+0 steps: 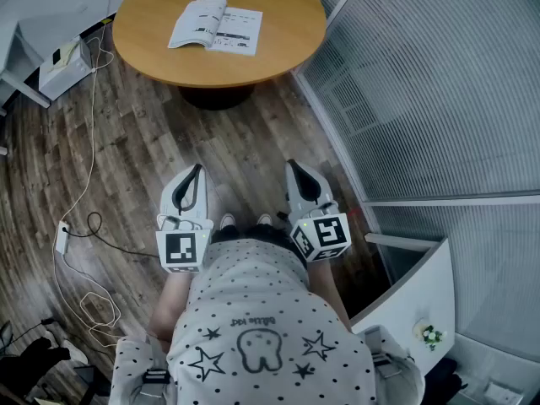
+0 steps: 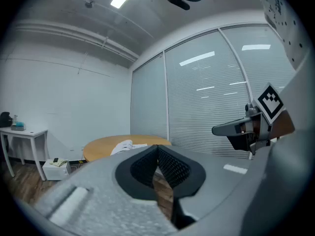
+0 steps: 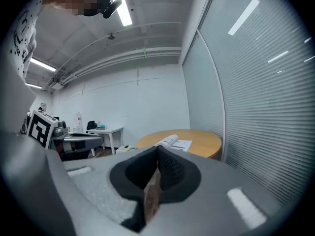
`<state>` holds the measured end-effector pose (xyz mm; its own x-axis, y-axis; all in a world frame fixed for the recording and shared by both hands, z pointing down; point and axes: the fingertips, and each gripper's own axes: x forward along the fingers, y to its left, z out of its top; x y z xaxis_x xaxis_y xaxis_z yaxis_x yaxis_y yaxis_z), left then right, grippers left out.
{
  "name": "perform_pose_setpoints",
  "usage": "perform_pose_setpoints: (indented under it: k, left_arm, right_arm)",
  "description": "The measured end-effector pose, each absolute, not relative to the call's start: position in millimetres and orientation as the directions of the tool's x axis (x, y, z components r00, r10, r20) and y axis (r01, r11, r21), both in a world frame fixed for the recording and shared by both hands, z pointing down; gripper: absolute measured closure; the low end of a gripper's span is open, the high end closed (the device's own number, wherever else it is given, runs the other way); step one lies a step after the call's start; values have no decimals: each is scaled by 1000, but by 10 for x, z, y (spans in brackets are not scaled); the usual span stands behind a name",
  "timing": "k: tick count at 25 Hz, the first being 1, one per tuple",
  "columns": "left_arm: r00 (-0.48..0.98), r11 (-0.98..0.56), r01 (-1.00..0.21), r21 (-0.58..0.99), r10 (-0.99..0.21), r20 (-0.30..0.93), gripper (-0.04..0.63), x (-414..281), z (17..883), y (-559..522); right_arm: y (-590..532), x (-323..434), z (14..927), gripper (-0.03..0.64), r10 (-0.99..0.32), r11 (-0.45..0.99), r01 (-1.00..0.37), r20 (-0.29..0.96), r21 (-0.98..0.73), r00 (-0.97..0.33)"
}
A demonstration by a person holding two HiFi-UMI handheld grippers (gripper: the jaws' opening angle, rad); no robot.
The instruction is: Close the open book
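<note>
Wood-brown round surface (image 1: 278, 57) at the far side, carrying the open book (image 1: 216, 25), pages up, on its left half. Near, side by side and well apart from it, left tool (image 1: 197, 170) and right tool (image 1: 293, 166), both pinched fully together, holding nothing.

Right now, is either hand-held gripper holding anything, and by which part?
Nothing is held. The left hand-held gripper and the right hand-held gripper are both shut and empty; the open book lies untouched on the table.
</note>
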<state>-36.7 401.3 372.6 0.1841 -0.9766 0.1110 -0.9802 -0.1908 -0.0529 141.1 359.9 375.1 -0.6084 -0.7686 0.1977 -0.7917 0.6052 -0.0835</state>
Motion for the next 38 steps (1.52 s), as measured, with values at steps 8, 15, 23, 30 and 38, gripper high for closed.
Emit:
perform_pose_setpoints:
  k: [8, 15, 23, 30, 38]
  left_arm:
    - [182, -188, -981, -52, -977, 109, 584, -386, 3718, 4017]
    - [178, -184, -982, -48, -978, 108, 584, -396, 3707, 4039]
    - [199, -205, -978, -47, -974, 110, 584, -381, 3707, 4050]
    - [193, -200, -979, -45, -974, 116, 584, -420, 3746, 4074]
    - [164, -171, -985, -37, -977, 140, 584, -487, 3812, 3948]
  right_arm:
    - [3600, 1423, 3726, 612, -772, 602, -794, 195, -78, -605]
    - [3630, 1427, 3709, 612, -773, 602, -795, 193, -74, -604]
    - [3685, 1414, 3654, 612, -770, 615, -786, 168, -59, -615]
    - [3771, 1411, 3729, 612, -766, 614, -787, 195, -60, -612]
    - [3564, 1375, 3752, 612, -754, 622, -778, 199, -89, -626]
